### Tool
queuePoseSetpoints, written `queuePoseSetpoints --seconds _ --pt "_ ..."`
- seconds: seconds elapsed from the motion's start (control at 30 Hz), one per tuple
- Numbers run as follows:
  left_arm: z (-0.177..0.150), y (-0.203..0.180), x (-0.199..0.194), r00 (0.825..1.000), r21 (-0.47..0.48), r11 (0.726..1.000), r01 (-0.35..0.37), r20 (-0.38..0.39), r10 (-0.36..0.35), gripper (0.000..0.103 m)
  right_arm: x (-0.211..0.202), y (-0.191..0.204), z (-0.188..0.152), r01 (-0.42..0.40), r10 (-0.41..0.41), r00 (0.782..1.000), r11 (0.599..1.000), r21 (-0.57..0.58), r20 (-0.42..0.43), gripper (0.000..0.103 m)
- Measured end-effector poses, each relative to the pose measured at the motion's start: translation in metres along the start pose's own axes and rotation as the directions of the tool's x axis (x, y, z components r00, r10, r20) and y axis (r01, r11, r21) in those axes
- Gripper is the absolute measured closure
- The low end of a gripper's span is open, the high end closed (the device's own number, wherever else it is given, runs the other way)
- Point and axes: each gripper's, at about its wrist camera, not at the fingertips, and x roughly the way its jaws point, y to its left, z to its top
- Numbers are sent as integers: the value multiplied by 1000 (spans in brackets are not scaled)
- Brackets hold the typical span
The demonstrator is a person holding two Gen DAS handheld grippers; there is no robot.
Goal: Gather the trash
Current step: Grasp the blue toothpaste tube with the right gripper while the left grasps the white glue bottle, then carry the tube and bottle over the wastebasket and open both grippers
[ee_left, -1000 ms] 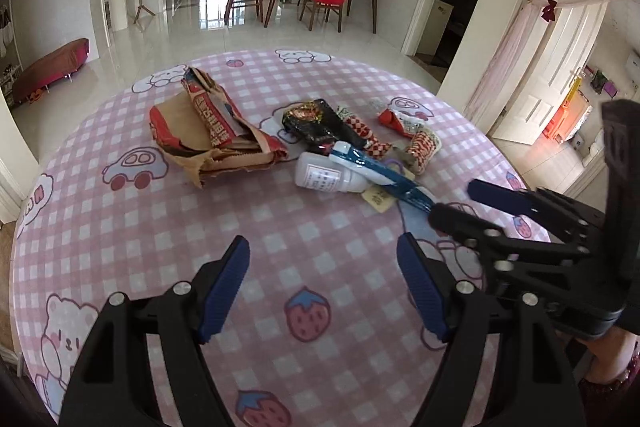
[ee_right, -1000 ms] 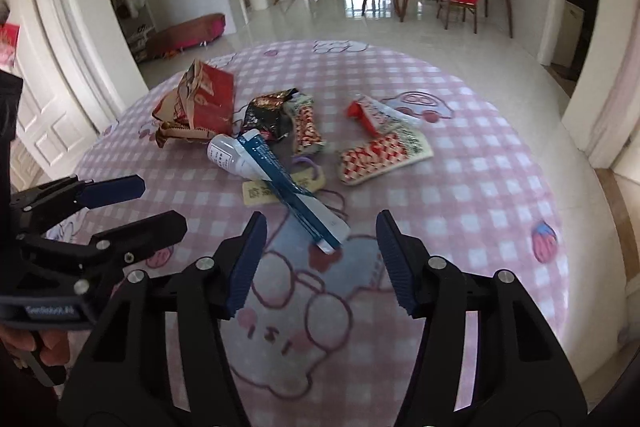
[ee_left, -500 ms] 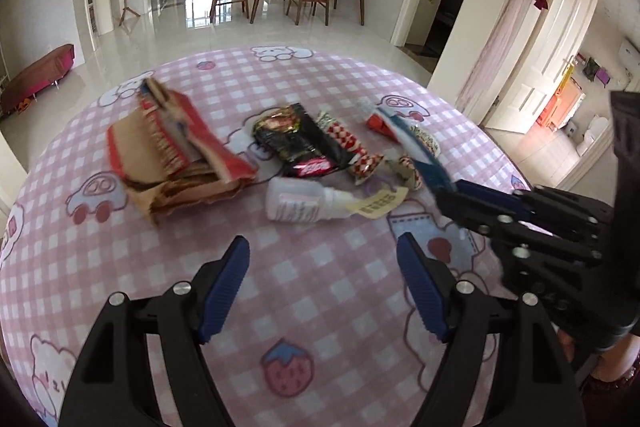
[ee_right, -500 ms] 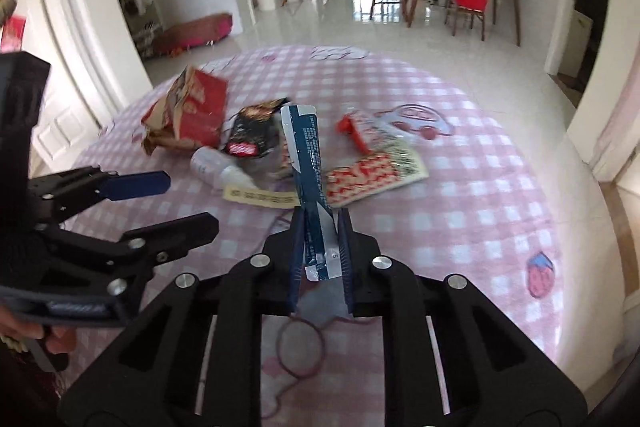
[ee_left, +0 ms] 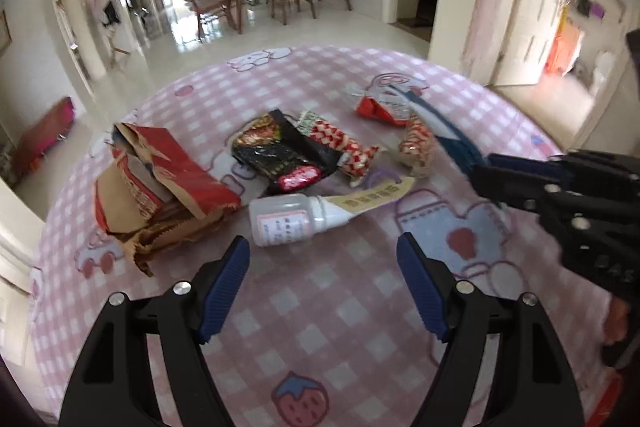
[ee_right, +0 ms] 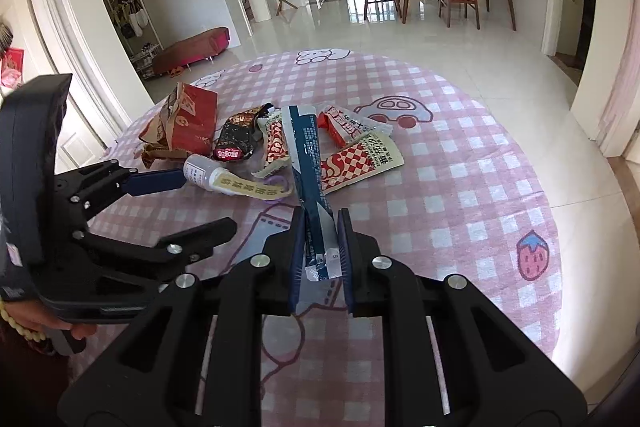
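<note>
Two grippers [ee_left: 323, 281] [ee_right: 319, 251], right clamping blue wrapper [ee_right: 310, 167], left probably empty

Long blue wrapper [ee_right: 310, 163] clamped between pads of right gripper [ee_right: 320, 251], raised over pink checked tablecloth [ee_right: 460, 187]. Left gripper [ee_right: 200, 203] held spread beside small white bottle [ee_right: 200, 175].

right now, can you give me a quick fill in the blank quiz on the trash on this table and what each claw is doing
1. The right claw is shut on the long ____ wrapper.
2. The left claw is ____, with nothing between its pads.
3. The small white bottle lies on its ____ on the checked tablecloth.
4. The crumpled paper bag is brown and ____.

Missing words: blue; open; side; red
</note>
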Motion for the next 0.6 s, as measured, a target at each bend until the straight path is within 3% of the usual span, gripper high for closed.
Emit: queuePoseSetpoints --seconds 0.27,0.33,0.6 --pt "14 8 14 1000 -84 996 -5 2 5 30 1 4 1 -9 9 1000 1000 3 0 87" --pt "13 8 12 1000 -86 996 -4 14 5 42 2 4 0 -9 9 1000 1000 4 0 87" --pt "2 16 -15 998 -164 985 50 57 -41 43 -10 10 -8 -23 22 1000 999 23 22 87"
